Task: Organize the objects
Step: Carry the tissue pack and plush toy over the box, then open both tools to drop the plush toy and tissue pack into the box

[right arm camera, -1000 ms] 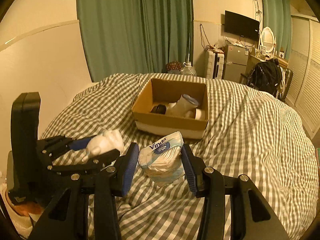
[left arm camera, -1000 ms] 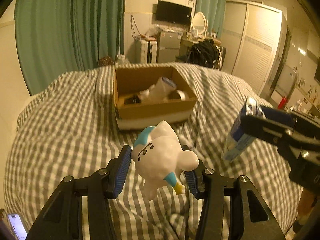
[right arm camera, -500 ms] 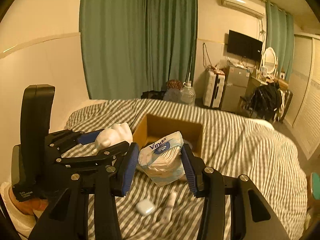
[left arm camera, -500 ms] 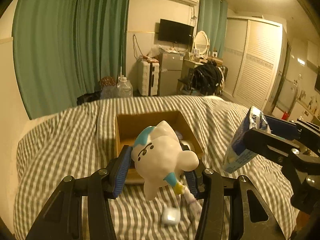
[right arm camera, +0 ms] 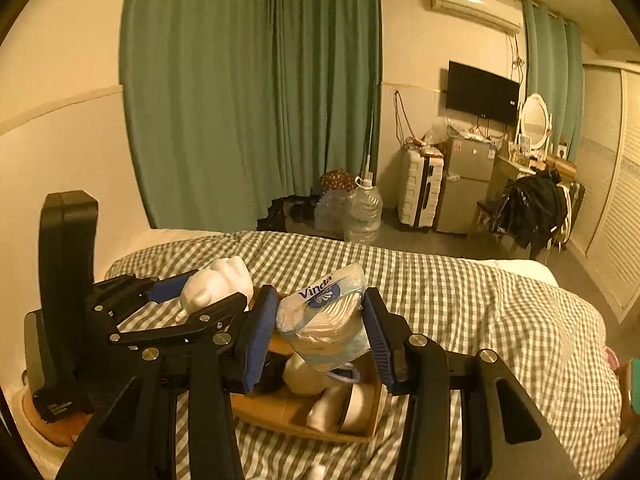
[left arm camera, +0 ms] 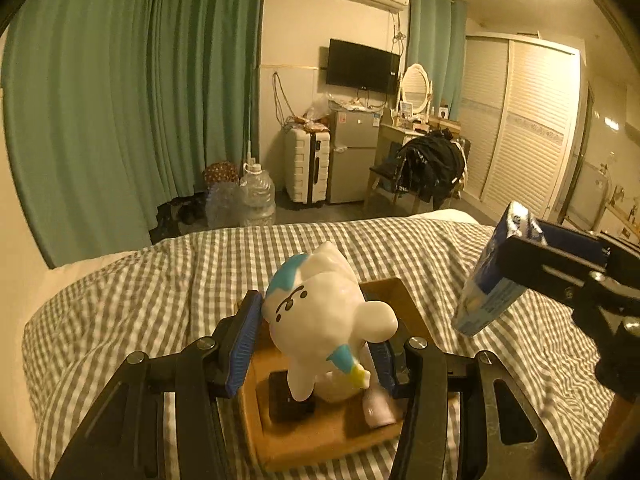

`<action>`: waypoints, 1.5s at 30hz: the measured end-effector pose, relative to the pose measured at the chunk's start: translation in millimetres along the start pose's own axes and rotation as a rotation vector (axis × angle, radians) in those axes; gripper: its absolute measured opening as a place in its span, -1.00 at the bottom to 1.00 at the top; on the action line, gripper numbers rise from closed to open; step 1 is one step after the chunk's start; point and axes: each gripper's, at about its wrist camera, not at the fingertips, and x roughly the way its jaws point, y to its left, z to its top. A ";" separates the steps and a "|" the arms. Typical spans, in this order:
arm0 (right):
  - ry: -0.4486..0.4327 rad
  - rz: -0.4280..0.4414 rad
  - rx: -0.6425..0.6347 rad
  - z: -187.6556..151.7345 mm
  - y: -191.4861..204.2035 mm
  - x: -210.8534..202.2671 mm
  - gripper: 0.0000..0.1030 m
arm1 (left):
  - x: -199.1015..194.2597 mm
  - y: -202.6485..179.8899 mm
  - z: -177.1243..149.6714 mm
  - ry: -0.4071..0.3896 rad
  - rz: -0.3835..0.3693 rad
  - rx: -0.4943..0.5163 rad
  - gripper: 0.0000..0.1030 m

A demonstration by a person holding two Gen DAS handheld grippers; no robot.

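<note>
My left gripper (left arm camera: 316, 340) is shut on a white and blue cartoon figurine (left arm camera: 324, 320), held directly above the open cardboard box (left arm camera: 304, 436). My right gripper (right arm camera: 320, 334) is shut on a blue and white Vinda tissue pack (right arm camera: 324, 322), also held over the box (right arm camera: 296, 414). The box lies on the checked bed and holds a black item (left arm camera: 288, 398), a white bottle (right arm camera: 328, 410) and a tape roll (right arm camera: 358, 404). The right gripper with the pack (left arm camera: 490, 280) shows at the right of the left wrist view. The left gripper with the figurine (right arm camera: 218, 286) shows at the left of the right wrist view.
The grey-and-white checked bedspread (left arm camera: 152, 304) surrounds the box. Beyond the bed's far edge stand green curtains (left arm camera: 132, 100), water jugs (left arm camera: 256, 196), a white suitcase (left arm camera: 306, 168), a small fridge (left arm camera: 352, 156) and a chair with a black jacket (left arm camera: 432, 168).
Both grippers moved forward over the bed with their loads and now hang above the box. An earbud case and a tube seen on the bed half a second ago are out of view.
</note>
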 end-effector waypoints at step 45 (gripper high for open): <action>0.186 0.070 0.182 -56.6 -50.5 155.6 0.39 | 119.9 5.0 -51.8 0.178 0.025 0.073 0.72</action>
